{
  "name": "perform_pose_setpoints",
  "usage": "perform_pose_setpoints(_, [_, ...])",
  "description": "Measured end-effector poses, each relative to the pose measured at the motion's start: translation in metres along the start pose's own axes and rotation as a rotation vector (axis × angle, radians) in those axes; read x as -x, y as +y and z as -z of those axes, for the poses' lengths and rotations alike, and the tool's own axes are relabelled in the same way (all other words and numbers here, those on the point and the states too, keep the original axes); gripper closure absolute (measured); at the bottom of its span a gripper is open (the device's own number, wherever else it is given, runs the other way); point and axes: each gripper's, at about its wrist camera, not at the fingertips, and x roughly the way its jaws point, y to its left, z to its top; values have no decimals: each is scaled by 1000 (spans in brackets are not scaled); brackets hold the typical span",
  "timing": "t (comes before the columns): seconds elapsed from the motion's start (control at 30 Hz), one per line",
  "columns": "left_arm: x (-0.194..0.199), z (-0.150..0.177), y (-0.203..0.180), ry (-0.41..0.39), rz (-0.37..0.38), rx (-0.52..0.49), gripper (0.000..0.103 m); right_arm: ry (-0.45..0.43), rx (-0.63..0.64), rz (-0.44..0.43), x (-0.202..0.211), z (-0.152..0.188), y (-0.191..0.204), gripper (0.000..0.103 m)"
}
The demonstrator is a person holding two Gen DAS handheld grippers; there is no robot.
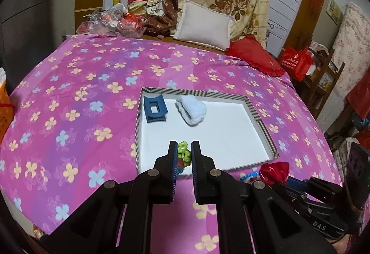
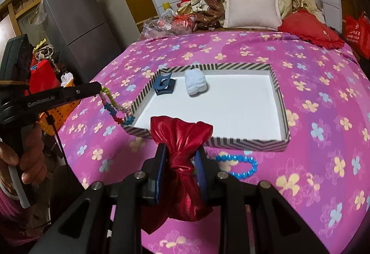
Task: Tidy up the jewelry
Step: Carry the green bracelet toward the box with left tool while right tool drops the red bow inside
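Right fingers (image 2: 180, 161) clench the red pouch (image 2: 182, 138); left fingers (image 1: 184, 152) clamp a beaded bracelet (image 1: 184, 152) over the tray (image 1: 263, 119).

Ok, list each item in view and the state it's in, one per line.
Left gripper: jaws shut on the beaded bracelet, which dangles over the tray's near-left corner.
Right gripper: jaws shut on the red satin pouch, tied at the neck.
Striped tray: open, on the bedspread.
Blue hair claw: lying in tray.
White scrunchie: lying in tray.
Blue bead bracelet: on bedspread, outside tray.
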Motion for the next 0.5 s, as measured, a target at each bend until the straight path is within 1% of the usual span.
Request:
perform_pose_setpoints(0.23, [-18,-12,7,4,-34,13,96,10,-8,3,-16,-12,-2,77])
perform_pose_setpoints(0.5, [-33,-17,8,18,-48,17,96,18,-6,16,-34,-26,-5,77])
